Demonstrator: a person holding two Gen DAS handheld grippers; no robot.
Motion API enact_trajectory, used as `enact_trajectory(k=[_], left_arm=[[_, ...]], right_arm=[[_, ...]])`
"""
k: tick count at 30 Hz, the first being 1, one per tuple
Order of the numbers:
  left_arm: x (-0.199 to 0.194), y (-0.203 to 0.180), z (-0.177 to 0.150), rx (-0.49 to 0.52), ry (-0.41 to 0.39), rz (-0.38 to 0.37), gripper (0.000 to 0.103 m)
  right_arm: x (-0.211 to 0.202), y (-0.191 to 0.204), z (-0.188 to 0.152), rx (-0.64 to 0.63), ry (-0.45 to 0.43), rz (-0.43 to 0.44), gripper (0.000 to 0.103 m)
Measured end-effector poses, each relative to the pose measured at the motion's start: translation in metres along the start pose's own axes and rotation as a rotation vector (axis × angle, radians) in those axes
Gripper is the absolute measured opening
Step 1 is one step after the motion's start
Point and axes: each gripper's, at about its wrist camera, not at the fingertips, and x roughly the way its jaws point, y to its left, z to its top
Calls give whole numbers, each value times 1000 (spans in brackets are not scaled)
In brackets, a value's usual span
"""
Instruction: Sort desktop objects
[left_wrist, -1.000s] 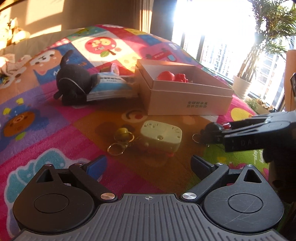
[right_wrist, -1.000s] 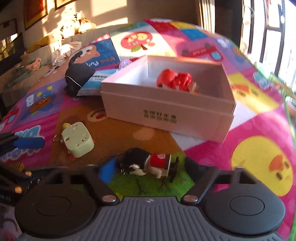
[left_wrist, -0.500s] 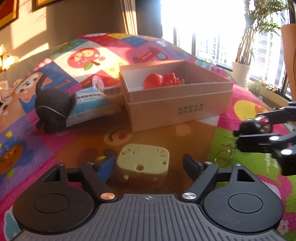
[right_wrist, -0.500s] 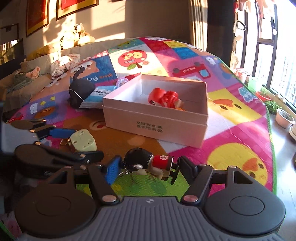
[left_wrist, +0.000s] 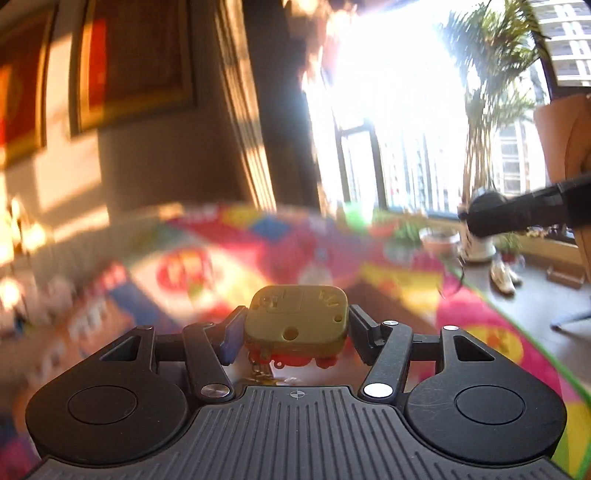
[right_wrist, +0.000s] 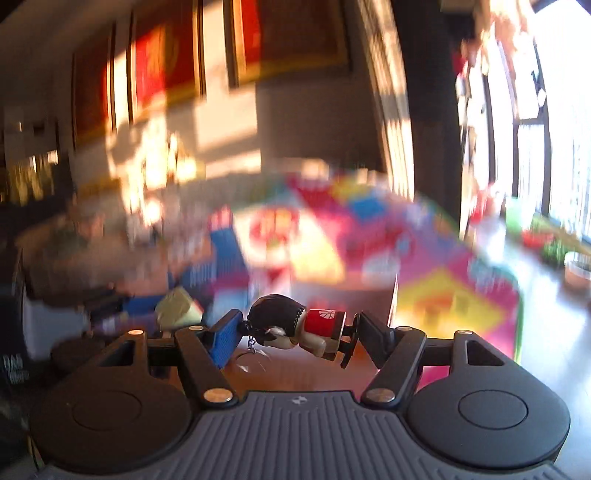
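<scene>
Left wrist: left gripper clamps yellow-green toy | right gripper clamps figurine keychain

Left gripper clamped on pale green charm, red trim and chain dangling beneath. Behind, blurred colourful play mat. At upper right, right gripper, dark and reaching in before bright window and potted palm. Framed pictures on wall.
</scene>
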Motion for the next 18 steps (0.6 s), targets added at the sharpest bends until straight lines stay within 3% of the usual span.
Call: enact_trajectory(k=[4, 12, 13, 16, 18], left_arm=[[31, -2, 13, -5, 10, -11, 64], [130, -8, -14, -53, 160, -42, 64], [133, -5, -20, -66, 178, -45, 66], [118, 4, -37, -92, 180, -64, 84], [101, 12, -49, -107, 183, -62, 86]], right_arm=[[0, -4, 31, -70, -109, -84, 69], [52, -24, 30, -46, -45, -124, 69], [61, -25, 28, -44, -31, -127, 69], [83, -31, 25, -34, -5, -140, 69], [102, -36, 24, -20, 23, -142, 69]])
